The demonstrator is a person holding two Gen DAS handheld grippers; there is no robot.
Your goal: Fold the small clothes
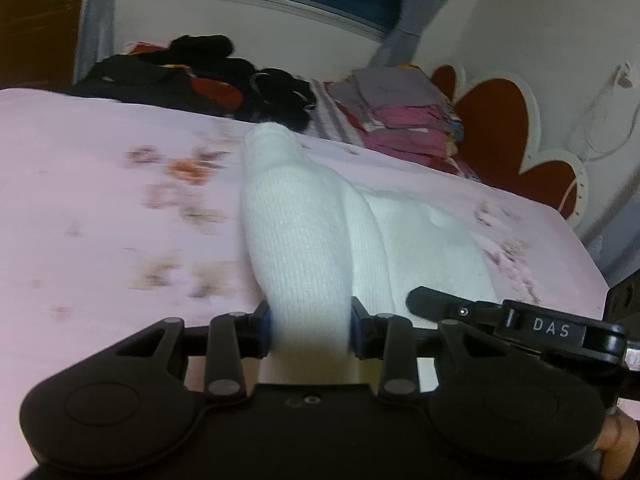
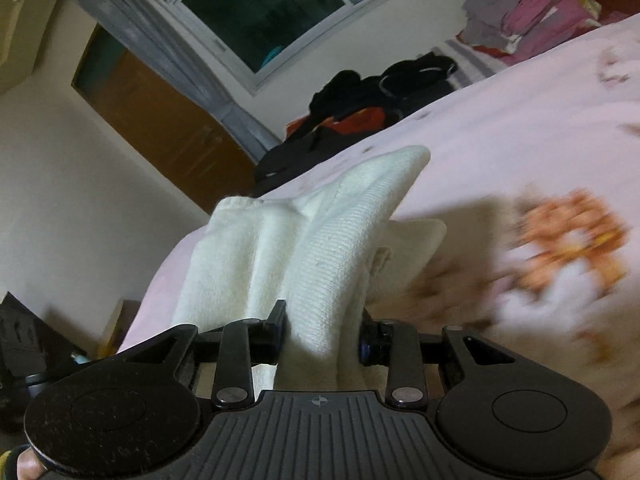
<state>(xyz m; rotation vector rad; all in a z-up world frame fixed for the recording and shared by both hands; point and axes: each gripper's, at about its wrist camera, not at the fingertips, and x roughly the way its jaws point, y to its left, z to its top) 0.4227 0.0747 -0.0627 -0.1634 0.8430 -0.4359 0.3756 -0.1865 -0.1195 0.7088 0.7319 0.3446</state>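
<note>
Both grippers, left (image 1: 310,330) and right (image 2: 322,334), clench the white knit garment (image 1: 304,216) above the pink bedspread (image 1: 100,208); dark clothes pile (image 1: 192,76) at 11 o'clock.

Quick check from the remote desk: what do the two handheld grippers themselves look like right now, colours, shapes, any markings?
Both are matte black. The left gripper has blue pads, round side discs, silver pivot pins and a smooth body. The right gripper, seen beside it in the left view, bears a "DAS" label; its own view shows a ribbed body with a small crosshair mark. A dark cuff with yellow and green stripes shows at that view's lower left corner.
</note>
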